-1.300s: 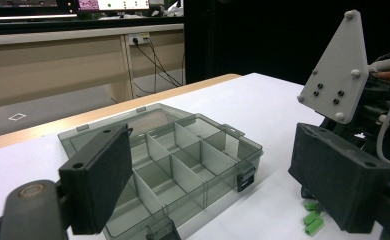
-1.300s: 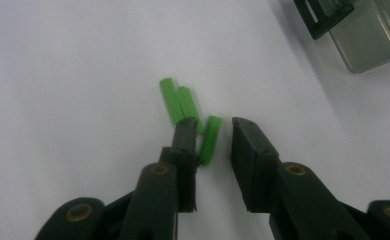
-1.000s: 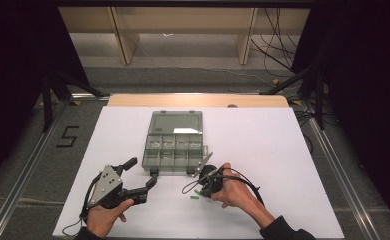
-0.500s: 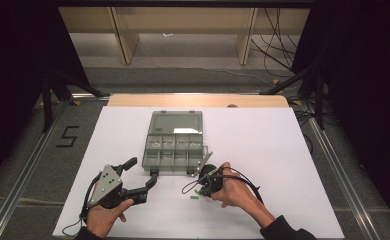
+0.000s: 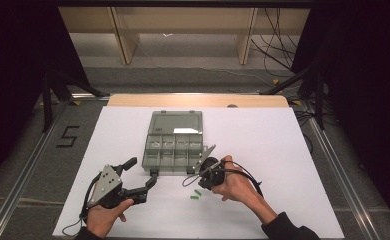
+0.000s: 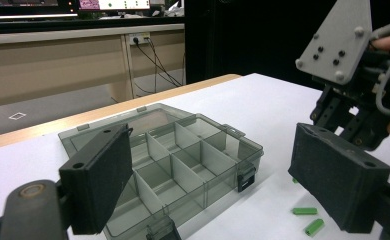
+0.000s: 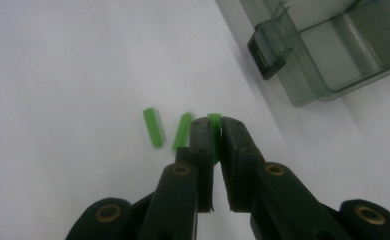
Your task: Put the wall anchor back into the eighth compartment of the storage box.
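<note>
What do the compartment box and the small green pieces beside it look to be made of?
The compartment box looks like smoky, see-through hard plastic: dividers show through its glossy walls, and it has moulded latches. The green pieces look like matte plastic sleeves, likely wall plugs; the right gripper pinches one.

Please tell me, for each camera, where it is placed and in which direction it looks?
High view: above the table's near side, looking forward and down; both hands show.
Left gripper view: on the left gripper, facing the open box; its open jaws show.
Right gripper view: on the right gripper, facing down at green pegs; jaws pinch one.
All share the box.
</note>
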Demonstrator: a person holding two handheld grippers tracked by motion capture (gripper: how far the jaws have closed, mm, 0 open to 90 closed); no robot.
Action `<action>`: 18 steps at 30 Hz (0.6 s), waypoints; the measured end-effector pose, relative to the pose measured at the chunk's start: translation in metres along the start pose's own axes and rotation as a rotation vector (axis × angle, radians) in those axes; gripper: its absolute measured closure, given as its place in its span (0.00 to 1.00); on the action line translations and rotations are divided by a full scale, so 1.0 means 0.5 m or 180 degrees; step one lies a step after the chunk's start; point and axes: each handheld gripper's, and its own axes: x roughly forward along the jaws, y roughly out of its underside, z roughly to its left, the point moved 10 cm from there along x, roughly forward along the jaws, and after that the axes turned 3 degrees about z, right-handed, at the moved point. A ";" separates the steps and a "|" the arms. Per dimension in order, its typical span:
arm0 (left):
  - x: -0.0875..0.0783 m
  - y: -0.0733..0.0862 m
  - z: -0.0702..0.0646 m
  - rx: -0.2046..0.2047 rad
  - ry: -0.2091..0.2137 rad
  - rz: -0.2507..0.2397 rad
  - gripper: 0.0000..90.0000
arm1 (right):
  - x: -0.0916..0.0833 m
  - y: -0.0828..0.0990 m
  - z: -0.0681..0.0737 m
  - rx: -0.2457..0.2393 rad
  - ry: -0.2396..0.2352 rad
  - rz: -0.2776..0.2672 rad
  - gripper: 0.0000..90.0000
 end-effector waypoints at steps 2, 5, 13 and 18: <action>0.000 0.000 0.000 -0.0005 -0.0001 -0.0003 0.18 | -0.002 -0.003 -0.002 0.0012 0.0019 -0.0025 0.94; 0.000 0.000 0.000 -0.0005 0.0000 -0.0001 0.18 | -0.010 -0.011 -0.007 0.0013 0.0014 -0.0082 0.94; 0.000 0.000 0.000 -0.0003 0.0001 0.0000 0.18 | -0.026 -0.035 -0.022 -0.0005 0.0095 -0.0273 0.94; 0.000 0.000 0.000 0.0000 0.0004 -0.0001 0.18 | -0.032 -0.045 -0.030 -0.0005 0.0124 -0.0368 0.94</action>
